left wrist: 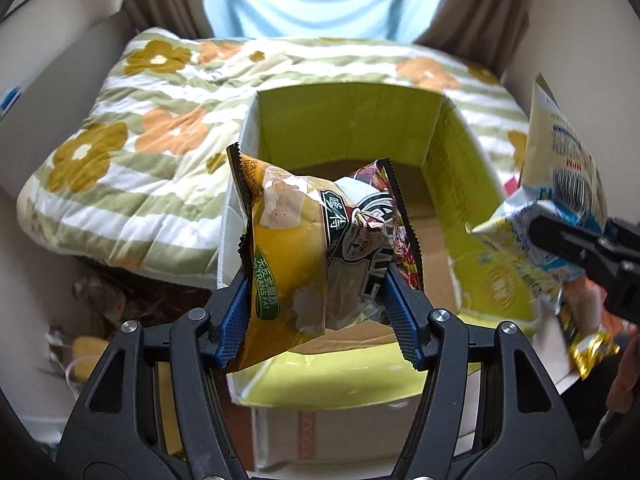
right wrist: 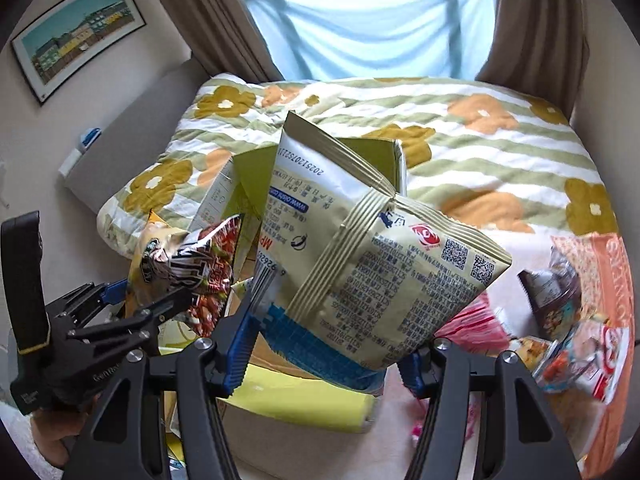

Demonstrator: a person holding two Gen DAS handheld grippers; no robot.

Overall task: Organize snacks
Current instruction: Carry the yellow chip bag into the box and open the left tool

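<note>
Left gripper [left wrist: 320, 300]: clamped on a yellow snack packet [left wrist: 316, 248], blue pads pressing both flanks; jaws partly apart, filled by the packet.
Yellow snack packet: held up over the open box [left wrist: 456, 184]; serrated top edges pointing toward the bed; clear window showing pale contents.
Right gripper [right wrist: 326, 344]: closed on a cream snack bag [right wrist: 372, 256], gripping its lower end; seen from the left wrist view at the right edge, beside the box's right wall.
Cream snack bag: back side up, printed text, barcode and two square codes visible; tilted, top seal aimed at the box's far wall.
Open box: lime-green inside walls, brown cardboard floor; flaps spread outward; standing against a flowered quilt [left wrist: 132, 152].
Flowered quilt: green and white stripes, orange and mustard flowers; spread across the bed below the curtains [right wrist: 200, 12].
Loose snacks [right wrist: 568, 320]: pile at the right, orange bag, dark packet and red-and-white packs, apart from the box; pink packet [right wrist: 476, 328] just behind the cream bag.
Wall: framed picture [right wrist: 76, 32] at upper left.
</note>
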